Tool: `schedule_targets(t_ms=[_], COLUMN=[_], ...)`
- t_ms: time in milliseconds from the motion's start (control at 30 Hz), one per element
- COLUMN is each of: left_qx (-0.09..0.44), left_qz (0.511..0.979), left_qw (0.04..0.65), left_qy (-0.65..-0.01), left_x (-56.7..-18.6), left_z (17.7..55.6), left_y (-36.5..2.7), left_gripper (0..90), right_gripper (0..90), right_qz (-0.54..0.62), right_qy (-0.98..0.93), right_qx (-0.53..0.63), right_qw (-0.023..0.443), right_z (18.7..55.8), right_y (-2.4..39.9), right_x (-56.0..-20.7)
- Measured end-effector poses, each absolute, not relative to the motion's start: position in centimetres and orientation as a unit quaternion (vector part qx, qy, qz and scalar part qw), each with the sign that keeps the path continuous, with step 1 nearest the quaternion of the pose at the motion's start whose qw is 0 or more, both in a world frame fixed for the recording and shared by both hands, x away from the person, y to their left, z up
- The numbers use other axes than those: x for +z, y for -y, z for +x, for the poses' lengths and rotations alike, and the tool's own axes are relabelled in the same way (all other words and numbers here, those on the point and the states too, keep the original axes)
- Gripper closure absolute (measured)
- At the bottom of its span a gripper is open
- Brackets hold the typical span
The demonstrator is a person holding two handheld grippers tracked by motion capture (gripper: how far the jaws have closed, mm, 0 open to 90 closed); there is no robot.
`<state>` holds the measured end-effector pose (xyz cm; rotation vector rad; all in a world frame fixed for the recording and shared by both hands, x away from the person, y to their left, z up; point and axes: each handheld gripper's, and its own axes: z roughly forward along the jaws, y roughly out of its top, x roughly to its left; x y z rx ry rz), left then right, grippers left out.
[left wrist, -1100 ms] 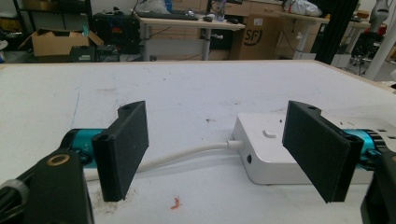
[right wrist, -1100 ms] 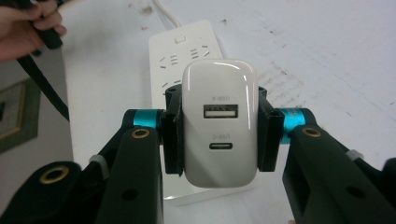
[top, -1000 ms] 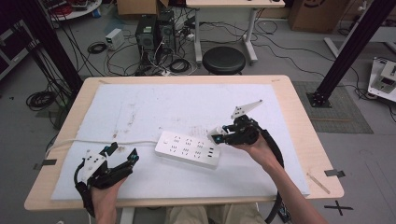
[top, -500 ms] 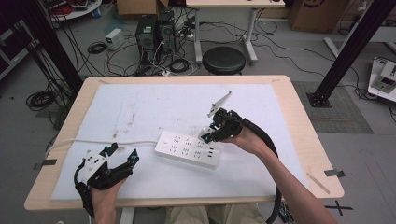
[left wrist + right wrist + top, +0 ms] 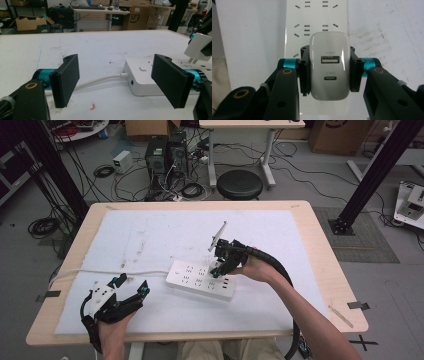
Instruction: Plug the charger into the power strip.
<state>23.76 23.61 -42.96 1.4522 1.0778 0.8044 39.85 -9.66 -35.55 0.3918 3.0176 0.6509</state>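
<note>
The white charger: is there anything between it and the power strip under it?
No. In the left gripper view, the charger hangs prongs-down above the power strip, with only air between.

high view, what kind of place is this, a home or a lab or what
Most likely a lab or workshop, not a home. Behind the wooden table computer towers stand on a bare floor amid loose cables, with black metal frame posts on both sides and cardboard boxes stacked by the desks.
</note>
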Motion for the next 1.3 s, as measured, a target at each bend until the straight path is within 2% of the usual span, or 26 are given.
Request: schedule_targets(t_ms=[1000, 1300], left_qx=[0.338, 0.338], left_qz=[0.616, 0.615], left_qw=[0.548, 0.547], left_qy=[-0.455, -0.457], left_x=[-43.0, -43.0], left_z=[23.7, 23.5], left_y=[-23.3, -23.6], left_gripper=[22.8, 22.9], right_gripper=[63.5, 63.7], right_qz=[0.115, 0.12], right_qy=[-0.979, -0.975], right_qx=[0.167, 0.186], right_qw=[0.023, 0.017], right_z=[40.0, 40.1], right_y=[8.2, 8.6], right_x=[-36.9, -37.3])
